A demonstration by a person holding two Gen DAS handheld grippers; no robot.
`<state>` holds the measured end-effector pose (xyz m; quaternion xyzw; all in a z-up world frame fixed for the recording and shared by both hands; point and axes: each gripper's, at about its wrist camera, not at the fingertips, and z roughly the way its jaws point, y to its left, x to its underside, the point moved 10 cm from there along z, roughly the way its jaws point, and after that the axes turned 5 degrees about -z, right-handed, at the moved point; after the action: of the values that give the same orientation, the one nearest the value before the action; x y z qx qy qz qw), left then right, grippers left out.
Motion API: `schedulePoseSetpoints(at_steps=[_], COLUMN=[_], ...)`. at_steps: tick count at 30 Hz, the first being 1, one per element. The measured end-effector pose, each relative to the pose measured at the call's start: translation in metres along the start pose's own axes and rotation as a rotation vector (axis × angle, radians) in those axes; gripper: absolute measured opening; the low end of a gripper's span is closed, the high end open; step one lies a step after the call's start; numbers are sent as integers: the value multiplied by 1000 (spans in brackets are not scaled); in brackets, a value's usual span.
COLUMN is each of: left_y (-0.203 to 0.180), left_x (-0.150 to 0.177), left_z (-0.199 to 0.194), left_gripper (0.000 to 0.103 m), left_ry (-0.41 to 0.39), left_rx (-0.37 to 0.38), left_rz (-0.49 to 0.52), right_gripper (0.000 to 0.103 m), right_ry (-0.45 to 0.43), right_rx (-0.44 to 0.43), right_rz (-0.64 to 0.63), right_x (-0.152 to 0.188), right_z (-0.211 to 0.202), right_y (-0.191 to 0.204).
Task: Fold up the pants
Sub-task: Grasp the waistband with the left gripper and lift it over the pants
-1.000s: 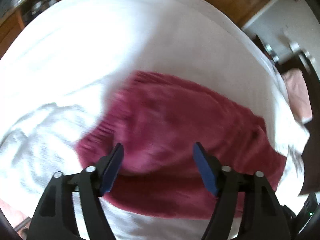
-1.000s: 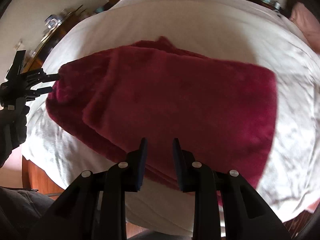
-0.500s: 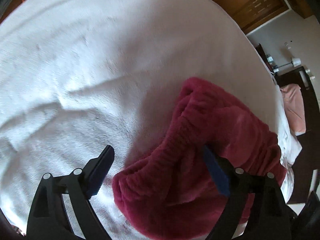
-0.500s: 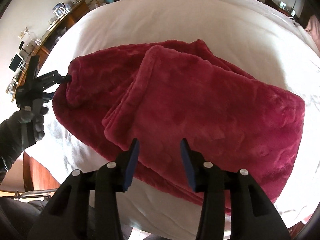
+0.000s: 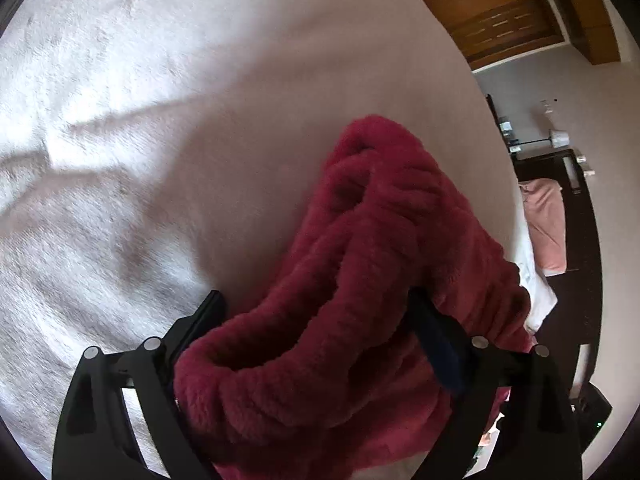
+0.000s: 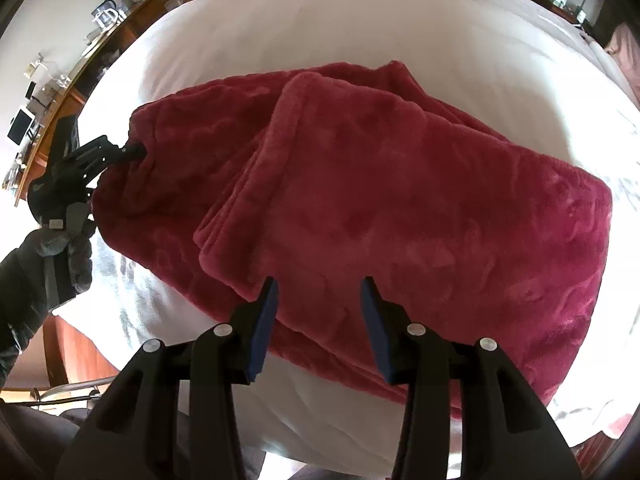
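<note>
White bed (image 6: pixel 360 40) carrying folded crimson fleece pants (image 6: pixel 400 208), frame centre; a cluttered wooden shelf (image 6: pixel 80 76) at upper left. Right tongs (image 6: pixel 318 320) spread, empty. Left wrist view alone shows the left tongs (image 5: pixel 316 340) spread around the bunched waistband (image 5: pixel 360 280).

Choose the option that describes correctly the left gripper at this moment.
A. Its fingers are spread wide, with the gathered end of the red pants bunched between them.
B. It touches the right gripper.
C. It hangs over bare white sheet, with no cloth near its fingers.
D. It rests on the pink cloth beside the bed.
A: in the left wrist view the left gripper has its fingers spread wide, and the ribbed edge of the red pants fills the gap between them.
</note>
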<state>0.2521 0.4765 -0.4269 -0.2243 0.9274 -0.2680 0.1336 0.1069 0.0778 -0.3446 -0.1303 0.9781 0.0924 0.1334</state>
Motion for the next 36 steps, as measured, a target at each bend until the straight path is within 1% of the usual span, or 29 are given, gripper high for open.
schedulePoseSetpoints(at_steps=[2,4,5,6,7,9,12,14,18,22,23,25,26,28,30,31,33,34,36], left_y=[-1,3,5,6,5,7,5,1,-15,-39,-44,-44,-43,-39,-32,-30,-23,-18,-4], left_x=[2,5,6,7,8,7,6,7,13,23,24,25,25,24,21,19,16,15,14], left_z=[-2,-5,-7,-7,-8,-14,-25,-32,-52,-65,-66,-64,-62,-56,-52,-53,-46,-43,-37], left_gripper=[80,69,58,52,49,40,34,32,29,29,29,29,29,34,50,52,60,61,71], left_ry=[0,-3,-1,3,2,-1,-7,-16,-42,-58,-61,-73,-74,-87,-114,-132,-145,-142,-126], left_rx=[6,-15,-43,-70,-76,-84,-81,-74,-30,5,0,-50,-62,-113,-179,-201,-238,-241,-232], left_rz=[-2,3,11,14,10,10,11,8,19,62,81,111,113,115,141,157,171,160,123], right_gripper=[44,44,44,44,44,44,44,44,44,44,44,44,44,44,44,44,44,44,44], right_ry=[-3,-7,-9,-12,-16,-22,-33,-42,-61,-74,-77,-84,-87,-92,-92,-90,-83,-77,-68], right_rx=[1,0,0,0,-1,-1,-1,0,3,1,-1,-2,-2,2,9,14,22,28,33], right_rz=[4,3,3,2,1,3,6,7,20,38,41,38,36,31,35,42,57,69,84], right_x=[-1,-1,-2,-3,-4,-5,-5,-5,-5,-5,-5,-4,-4,-2,0,2,5,8,14], right_z=[0,0,0,0,0,-2,-4,-7,-13,-16,-17,-19,-21,-24,-27,-27,-28,-27,-26], right_y=[-1,-1,-1,-1,-1,-1,-3,-6,-13,-20,-21,-22,-21,-22,-25,-28,-35,-38,-41])
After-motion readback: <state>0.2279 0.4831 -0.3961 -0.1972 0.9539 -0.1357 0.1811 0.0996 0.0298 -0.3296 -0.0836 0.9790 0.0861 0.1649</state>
